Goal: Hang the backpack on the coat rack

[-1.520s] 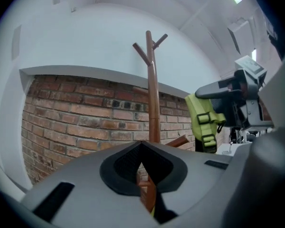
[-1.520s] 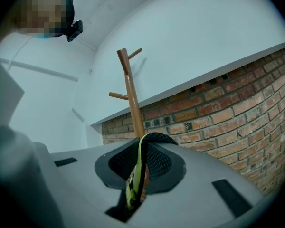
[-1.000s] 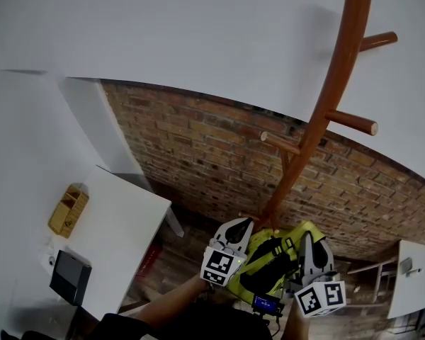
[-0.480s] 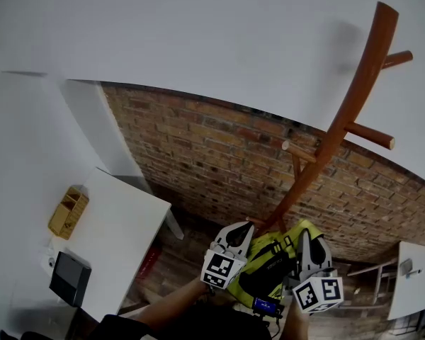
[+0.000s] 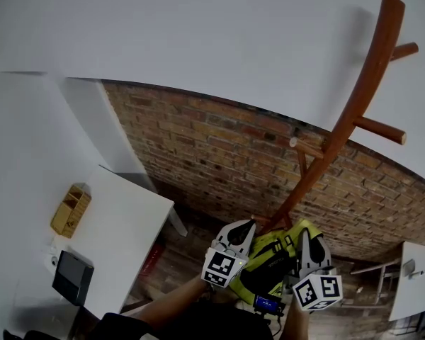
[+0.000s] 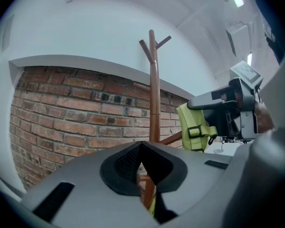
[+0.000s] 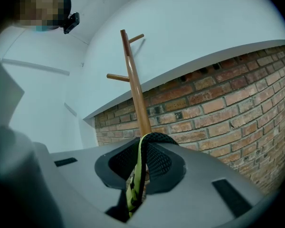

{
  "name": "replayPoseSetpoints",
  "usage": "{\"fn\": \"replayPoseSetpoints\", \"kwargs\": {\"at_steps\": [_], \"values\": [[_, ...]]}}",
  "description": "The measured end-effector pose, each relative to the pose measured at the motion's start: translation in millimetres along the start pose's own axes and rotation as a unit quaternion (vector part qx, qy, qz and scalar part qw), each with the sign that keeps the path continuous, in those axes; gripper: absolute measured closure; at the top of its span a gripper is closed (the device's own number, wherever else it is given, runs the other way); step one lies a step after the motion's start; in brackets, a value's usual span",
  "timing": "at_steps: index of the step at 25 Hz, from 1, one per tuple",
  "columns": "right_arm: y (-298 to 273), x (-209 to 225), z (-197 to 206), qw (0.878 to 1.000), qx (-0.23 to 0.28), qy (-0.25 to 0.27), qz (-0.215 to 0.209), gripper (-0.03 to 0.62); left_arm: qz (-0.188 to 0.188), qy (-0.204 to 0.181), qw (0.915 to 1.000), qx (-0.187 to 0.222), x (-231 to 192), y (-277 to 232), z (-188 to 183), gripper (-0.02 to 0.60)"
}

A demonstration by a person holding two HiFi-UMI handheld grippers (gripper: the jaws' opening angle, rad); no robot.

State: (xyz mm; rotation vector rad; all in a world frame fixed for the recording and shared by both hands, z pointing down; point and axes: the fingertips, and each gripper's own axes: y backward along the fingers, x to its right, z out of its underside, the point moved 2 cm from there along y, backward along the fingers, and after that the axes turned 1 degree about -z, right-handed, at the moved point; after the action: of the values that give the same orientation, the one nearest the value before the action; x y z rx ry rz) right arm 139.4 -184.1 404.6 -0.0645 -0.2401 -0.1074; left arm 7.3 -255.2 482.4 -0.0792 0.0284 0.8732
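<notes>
A brown wooden coat rack (image 5: 343,122) leans up across the right of the head view, with bare pegs (image 5: 382,129) near its top. It also stands straight ahead as the coat rack (image 6: 153,89) and the coat rack (image 7: 133,80) in the two gripper views. Below it hangs the lime-green and black backpack (image 5: 269,261), held between my two grippers. My left gripper (image 5: 242,224) is shut at the bag's left side, and a sliver of green fabric (image 6: 154,205) shows in its jaws. My right gripper (image 5: 306,234) is shut on a black mesh strap (image 7: 154,141) with green webbing.
A brick wall (image 5: 227,154) runs behind the rack, with white wall above it. A white table (image 5: 120,225) at the left carries a yellow organiser (image 5: 69,210) and a dark device (image 5: 72,278). Another white table (image 5: 411,275) stands at the far right.
In the head view the coat rack has slid to the right and its top stands higher. Both grippers keep their hold on the backpack in much the same place.
</notes>
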Motion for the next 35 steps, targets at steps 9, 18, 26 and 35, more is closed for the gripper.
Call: {"fn": "replayPoseSetpoints", "kwargs": {"at_steps": [9,18,26,35], "values": [[-3.9,7.3,16.4,1.0,-0.023,-0.004,0.01,0.554,-0.004,0.005,1.0,-0.001,-3.8,0.5,4.6,0.575],[-3.2,11.2,33.7,0.999,-0.04,-0.011,0.011,0.554,-0.005,0.01,0.9999,-0.007,-0.6,5.6,6.7,0.575],[-6.4,10.3,41.9,0.999,-0.048,-0.012,0.007,0.554,-0.008,0.012,0.9999,-0.008,0.7,7.1,6.6,0.575],[-1.4,3.8,47.1,0.999,-0.053,-0.011,-0.004,0.554,-0.002,0.014,0.9999,-0.002,17.0,6.1,-2.3,0.575]]}}
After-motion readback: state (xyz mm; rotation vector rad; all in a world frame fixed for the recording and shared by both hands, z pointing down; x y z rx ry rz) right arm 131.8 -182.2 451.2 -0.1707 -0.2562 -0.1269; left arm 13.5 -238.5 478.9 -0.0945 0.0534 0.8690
